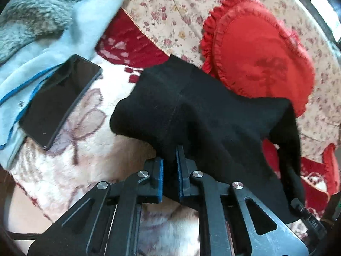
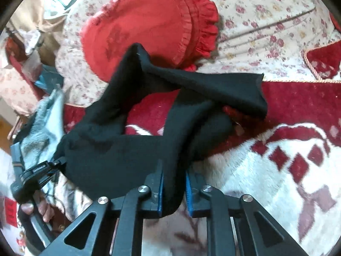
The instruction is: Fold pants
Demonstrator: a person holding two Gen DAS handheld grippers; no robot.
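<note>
Pants: black knit pants (image 1: 198, 111) hang lifted between the two grippers, above a fluffy white and red blanket (image 1: 81, 155); in the right wrist view the pants (image 2: 119, 149) sag in a loop, with one leg end spread out toward the right over the red part of the blanket (image 2: 298, 106).
Left gripper: left gripper (image 1: 169, 166) has its blue-padded fingers (image 1: 159, 170) drawn close together on a fold of the pants, pinching the cloth at the near edge.
Right gripper: right gripper (image 2: 174, 183) has its fingers closed in on a thick bunch of the pants, which fills the gap between the blue pads (image 2: 160, 189).
Left gripper seen from the right: it (image 2: 42, 168) shows at the left edge of the right wrist view, touching the pants' far corner, with the person's fingers (image 2: 45, 211) below it.
Cushion: red ruffled cushion (image 1: 262, 51) lies on a floral bedspread (image 1: 170, 15), just behind the pants.
Phone: dark phone (image 1: 61, 100) lies flat, partly on a pale blue garment (image 1: 70, 32) with a grey fur trim (image 1: 36, 15), well apart from the pants.
</note>
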